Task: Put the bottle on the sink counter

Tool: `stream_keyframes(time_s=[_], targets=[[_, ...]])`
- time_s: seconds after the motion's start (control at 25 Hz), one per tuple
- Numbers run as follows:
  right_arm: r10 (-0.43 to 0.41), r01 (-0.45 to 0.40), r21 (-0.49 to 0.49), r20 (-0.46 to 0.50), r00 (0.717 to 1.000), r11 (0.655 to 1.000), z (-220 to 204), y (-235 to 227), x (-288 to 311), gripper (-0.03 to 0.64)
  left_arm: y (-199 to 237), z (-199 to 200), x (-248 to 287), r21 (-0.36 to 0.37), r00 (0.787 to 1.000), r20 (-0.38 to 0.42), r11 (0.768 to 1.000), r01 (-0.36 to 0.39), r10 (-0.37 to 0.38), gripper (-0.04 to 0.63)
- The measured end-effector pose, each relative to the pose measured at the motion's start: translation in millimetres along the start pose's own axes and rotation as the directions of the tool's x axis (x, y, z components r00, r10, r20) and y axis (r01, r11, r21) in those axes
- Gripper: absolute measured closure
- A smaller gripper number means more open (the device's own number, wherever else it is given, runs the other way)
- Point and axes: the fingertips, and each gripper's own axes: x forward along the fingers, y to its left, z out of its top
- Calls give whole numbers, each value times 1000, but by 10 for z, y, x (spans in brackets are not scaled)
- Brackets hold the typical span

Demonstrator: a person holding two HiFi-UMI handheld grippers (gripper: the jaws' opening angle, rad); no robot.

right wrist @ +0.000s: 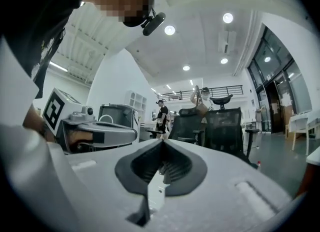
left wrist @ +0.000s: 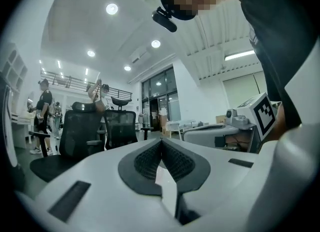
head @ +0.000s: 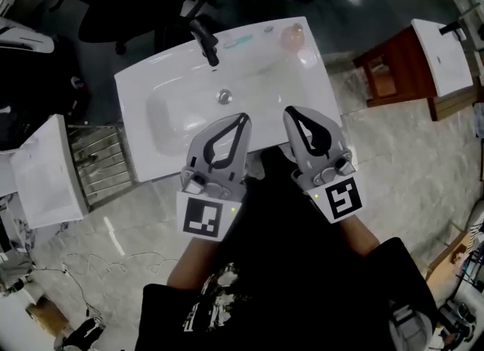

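Head view: faucet (head: 206,41) and pinkish bottle (head: 293,36) on sink counter (head: 136,92)

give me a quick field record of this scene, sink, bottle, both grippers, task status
sink: white, seen from above, dark faucet at the back
bottle: pinkish, on the sink's back right corner, apart from both grippers
left gripper: jaws together, nothing between them, over the sink's near edge
right gripper: jaws together, empty, beside the left one
other: teal item by the faucet, too small to identify
task status: bottle appears to be already on the counter
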Motion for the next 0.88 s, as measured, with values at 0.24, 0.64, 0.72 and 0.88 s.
stream_keyframes(time_s=[0.24,0.64,0.72,0.88], targets=[[51,-52,-8,-33,998,999,97,555,-245,621,-76,14,-598,39,1000,6,999,-27,27,581],[141,-149,-71,-117,983,986,113,1062,-207,622,-13,25,-1137,-48,986,31,985,-165,166,581],[144,-153,-77,-112,983,985,130,1089,-217,622,-11,56,-1169,-60,982,47,982,-178,181,581],[138,-149,-64,-154,978,987,7,1011,-301,623,-116,120,-1105,39,988,49,988,-149,148,581]])
